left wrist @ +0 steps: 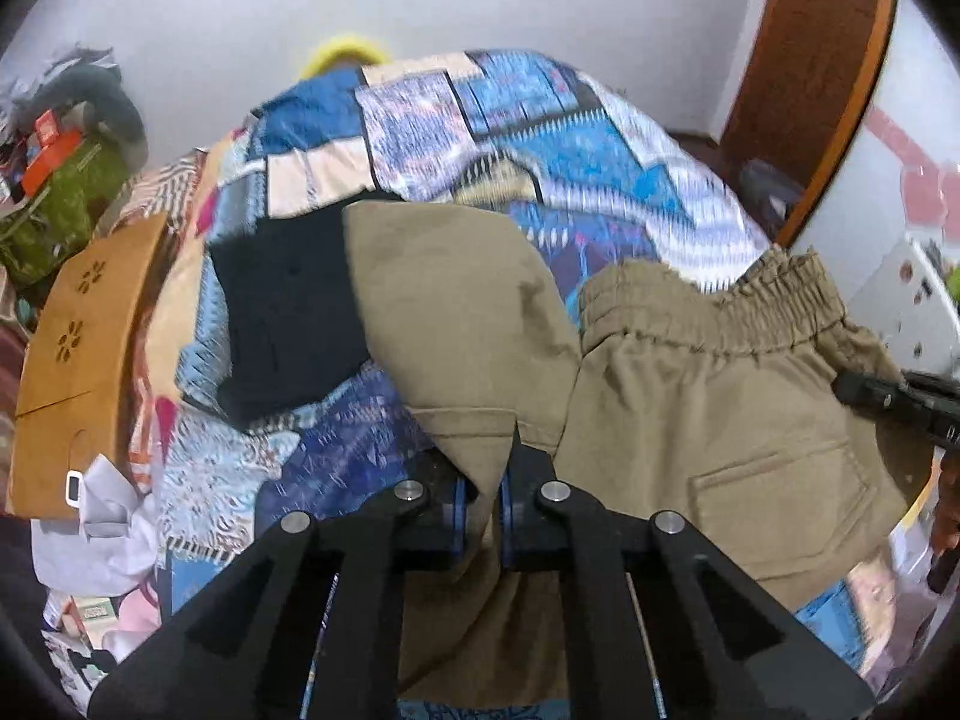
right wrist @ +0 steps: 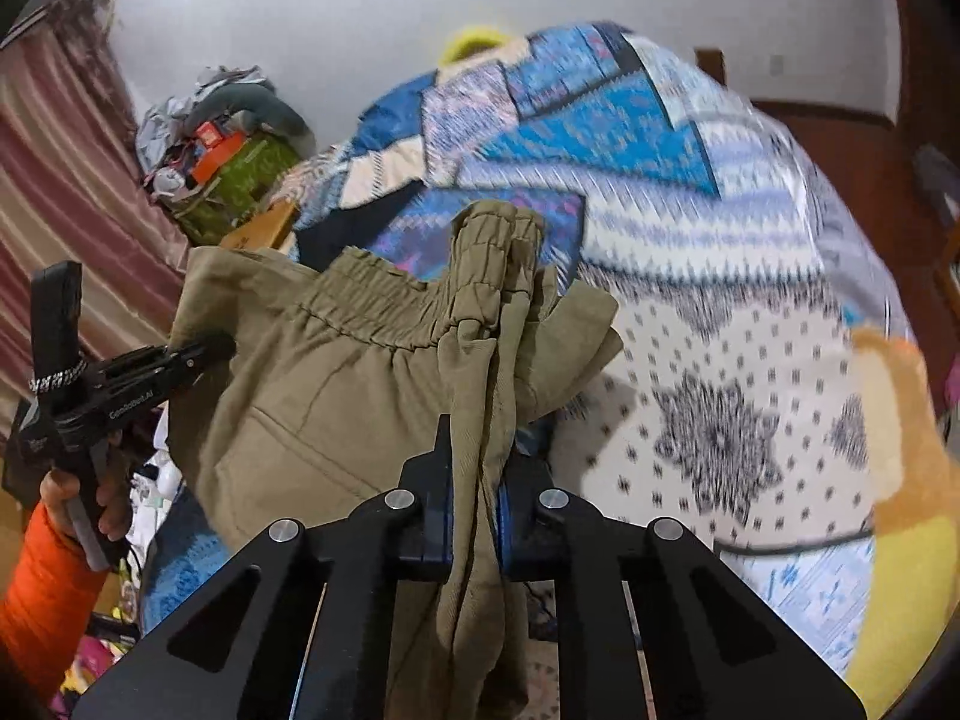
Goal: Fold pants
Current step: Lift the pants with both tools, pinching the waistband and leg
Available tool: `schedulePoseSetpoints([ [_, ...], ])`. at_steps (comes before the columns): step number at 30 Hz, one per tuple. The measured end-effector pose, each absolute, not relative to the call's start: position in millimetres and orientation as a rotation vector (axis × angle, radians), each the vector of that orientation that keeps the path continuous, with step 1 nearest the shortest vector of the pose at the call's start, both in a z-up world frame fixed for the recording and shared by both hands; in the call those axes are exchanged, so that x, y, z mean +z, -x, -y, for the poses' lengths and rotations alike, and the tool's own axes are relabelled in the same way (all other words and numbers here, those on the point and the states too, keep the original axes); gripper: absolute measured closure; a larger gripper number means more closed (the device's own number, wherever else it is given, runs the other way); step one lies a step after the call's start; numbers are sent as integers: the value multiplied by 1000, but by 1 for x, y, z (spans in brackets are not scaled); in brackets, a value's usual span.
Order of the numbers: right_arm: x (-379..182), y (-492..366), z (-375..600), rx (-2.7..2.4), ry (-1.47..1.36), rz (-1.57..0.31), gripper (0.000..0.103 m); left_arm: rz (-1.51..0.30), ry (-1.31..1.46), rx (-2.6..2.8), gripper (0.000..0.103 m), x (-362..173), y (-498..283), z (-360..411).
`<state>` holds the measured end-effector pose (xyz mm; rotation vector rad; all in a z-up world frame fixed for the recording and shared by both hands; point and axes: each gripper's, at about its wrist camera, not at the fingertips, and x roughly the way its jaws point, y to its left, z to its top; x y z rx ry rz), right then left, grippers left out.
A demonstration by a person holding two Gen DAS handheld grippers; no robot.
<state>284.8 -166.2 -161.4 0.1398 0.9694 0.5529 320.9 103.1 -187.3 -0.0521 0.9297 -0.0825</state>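
Khaki pants point(left wrist: 690, 396) with an elastic waistband point(left wrist: 720, 312) hang in the air over the bed, held by both grippers. My left gripper point(left wrist: 480, 516) is shut on a fold of the pants' fabric. My right gripper point(right wrist: 474, 516) is shut on a bunched side of the pants point(right wrist: 336, 396) near the waistband point(right wrist: 384, 306). The left gripper shows at the left of the right wrist view point(right wrist: 204, 348), touching the pants. The right gripper's finger shows at the right edge of the left wrist view point(left wrist: 888, 399).
A bed with a blue patchwork cover point(left wrist: 480, 132) lies below. A black garment point(left wrist: 288, 312) lies on it. A brown cardboard piece point(left wrist: 78, 372) stands at the left. A cluttered pile point(right wrist: 228, 156) sits by the wall. A yellow-orange plush point(right wrist: 900, 480) lies at the right.
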Motion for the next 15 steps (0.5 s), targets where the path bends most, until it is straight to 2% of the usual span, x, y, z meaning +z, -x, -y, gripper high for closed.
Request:
schedulePoseSetpoints([
  [8,-110,-316,138,572,-86,-831,94,-770,41,-18,95,-121,-338,-128],
  [15,-71,-353,95,618,-42,-711,94,-676,58,59,95,-84,-360,-174],
])
